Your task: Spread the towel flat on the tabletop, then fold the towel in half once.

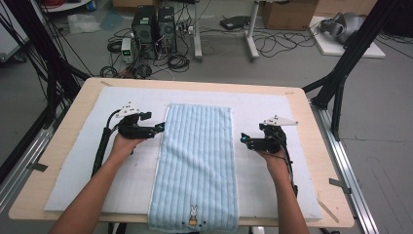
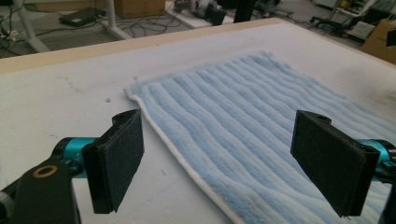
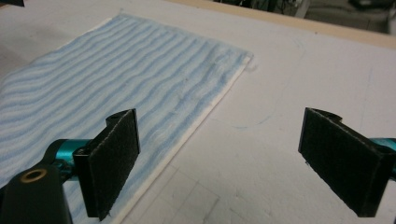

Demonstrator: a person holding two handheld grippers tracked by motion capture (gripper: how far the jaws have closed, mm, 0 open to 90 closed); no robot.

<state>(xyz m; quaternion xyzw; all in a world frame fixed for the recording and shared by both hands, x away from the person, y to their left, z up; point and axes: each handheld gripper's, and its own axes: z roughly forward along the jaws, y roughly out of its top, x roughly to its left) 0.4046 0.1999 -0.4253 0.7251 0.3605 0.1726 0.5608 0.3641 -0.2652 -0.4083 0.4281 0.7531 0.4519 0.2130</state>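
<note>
Left gripper (image 1: 161, 127): released, jaws spread wide with nothing pressed between them; it is held just at the towel's left long edge, near the far left corner of the towel.
Towel (image 1: 196, 161): light blue, ribbed, laid flat lengthwise down the middle of the white mat (image 1: 73, 180); its near end, marked with a small rabbit figure (image 1: 193, 216), is draped over the near edge of the bench (image 1: 321, 126).
Right gripper (image 1: 242, 139): released, jaws wide and empty; it is held just beside the towel's right long edge, apart from the cloth.
</note>
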